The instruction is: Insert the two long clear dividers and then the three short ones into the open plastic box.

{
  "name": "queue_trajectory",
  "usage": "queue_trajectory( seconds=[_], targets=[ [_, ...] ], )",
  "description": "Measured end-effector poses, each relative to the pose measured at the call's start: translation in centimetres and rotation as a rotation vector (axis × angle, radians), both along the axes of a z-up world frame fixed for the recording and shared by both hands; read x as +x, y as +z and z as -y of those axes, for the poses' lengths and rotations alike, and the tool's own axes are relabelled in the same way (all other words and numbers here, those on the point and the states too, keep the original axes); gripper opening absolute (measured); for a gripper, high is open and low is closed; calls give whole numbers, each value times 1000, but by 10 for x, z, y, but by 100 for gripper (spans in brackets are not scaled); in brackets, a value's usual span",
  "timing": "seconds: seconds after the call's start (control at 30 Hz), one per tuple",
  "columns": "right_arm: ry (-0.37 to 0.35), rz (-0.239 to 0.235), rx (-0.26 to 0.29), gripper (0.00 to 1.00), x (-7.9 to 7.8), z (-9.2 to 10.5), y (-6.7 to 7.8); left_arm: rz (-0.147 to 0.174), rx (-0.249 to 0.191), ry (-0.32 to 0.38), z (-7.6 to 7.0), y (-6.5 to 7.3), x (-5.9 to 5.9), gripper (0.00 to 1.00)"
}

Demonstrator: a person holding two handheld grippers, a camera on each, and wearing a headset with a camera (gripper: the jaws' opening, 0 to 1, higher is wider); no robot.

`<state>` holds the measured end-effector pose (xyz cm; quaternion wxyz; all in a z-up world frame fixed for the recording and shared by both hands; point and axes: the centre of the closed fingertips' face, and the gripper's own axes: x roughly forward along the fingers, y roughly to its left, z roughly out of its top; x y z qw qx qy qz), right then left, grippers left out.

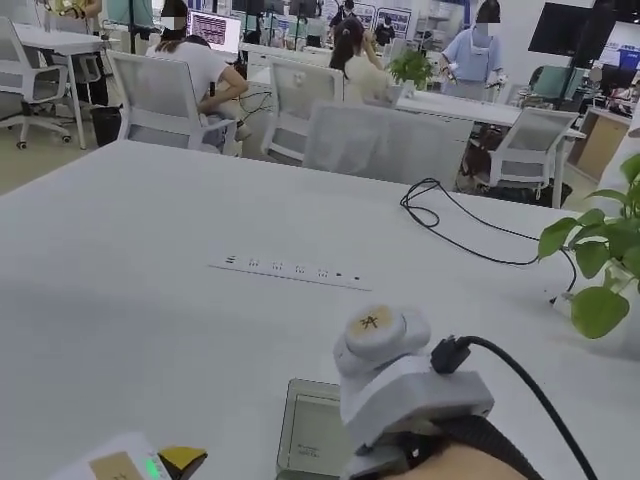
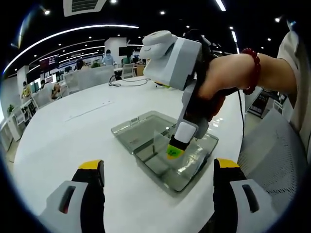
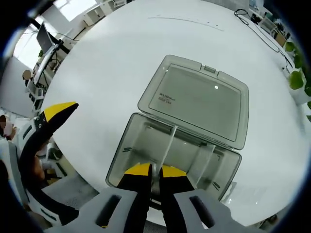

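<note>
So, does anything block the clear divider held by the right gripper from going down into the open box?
Nothing visible does. The right gripper holds the clear divider upright inside the plastic box, with no object under it.

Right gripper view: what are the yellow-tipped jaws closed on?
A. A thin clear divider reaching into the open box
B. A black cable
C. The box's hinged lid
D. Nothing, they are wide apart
A: the right gripper pinches the edge of a clear divider that runs forward into the open plastic box, while the lid lies flat on the table beyond it.
</note>
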<state>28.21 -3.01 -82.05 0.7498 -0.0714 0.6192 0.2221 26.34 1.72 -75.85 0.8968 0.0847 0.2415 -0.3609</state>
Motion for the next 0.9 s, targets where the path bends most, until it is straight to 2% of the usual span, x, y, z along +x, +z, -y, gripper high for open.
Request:
queue_trajectory(
  seconds=[0.17,0.47,0.63,0.73,0.9],
  targets=[
    [10,21,-10,7,1,0,-3,-2,3,-1,0,0,0,95],
    [22,32,-21,7,1,-2,-13,0,2,6,0,1,1,95],
    [20,34,-18,7,1,-2,-17,2,4,11,-1,1,1,94],
    [21,41,-17,7,1,-2,-17,8,-22,17,0,6,2,95],
    [42,26,6,9,1,-3,-17,14,-8,17,-1,7,3,94]
  ],
)
